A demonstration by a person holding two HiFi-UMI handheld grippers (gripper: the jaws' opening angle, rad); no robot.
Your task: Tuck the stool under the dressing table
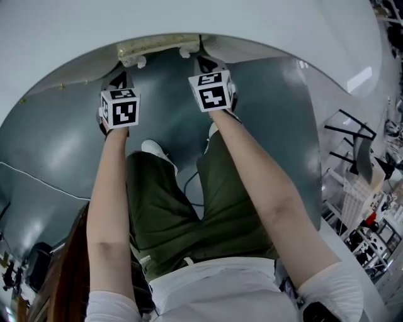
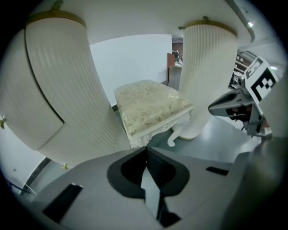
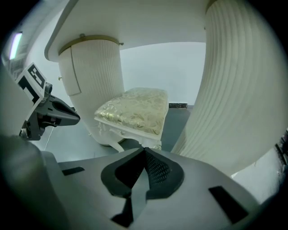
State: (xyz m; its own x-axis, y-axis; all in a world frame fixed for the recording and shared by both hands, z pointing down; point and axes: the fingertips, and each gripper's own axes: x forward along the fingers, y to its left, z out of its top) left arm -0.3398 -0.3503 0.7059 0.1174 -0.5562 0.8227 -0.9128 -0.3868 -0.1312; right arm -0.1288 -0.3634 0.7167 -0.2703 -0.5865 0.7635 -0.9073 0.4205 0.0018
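1. Your left gripper (image 2: 146,150) is pinched fully closed with nothing between its jaws. Your right gripper (image 3: 144,150) is the same: jaws together, empty. Neither touches the stool.
2. The stool (image 2: 150,105) stands on the floor just ahead of both grippers, in the gap between the desk's two fluted pedestals, left pedestal (image 2: 58,90) and right pedestal (image 2: 207,76). Its cream patterned cushion faces up and its carved white frame sits level.
3. In the head view only the stool's near edge shows, at the top centre of the frame, peeping out from under the rim of the white desk top (image 1: 189,19). Most of the seat is already covered.
4. So you look to be at the tail of the tuck: the stool reads as nearly or fully home, and your grippers hang clear of it.
5. If you judge the near edge too proud, the next move calls for both closed gripper tips set against the seat frame, one towards each corner, pushing evenly towards the top of the frame.
6. Keep that push straight. An uneven shove would likely skew the stool into a pedestal.
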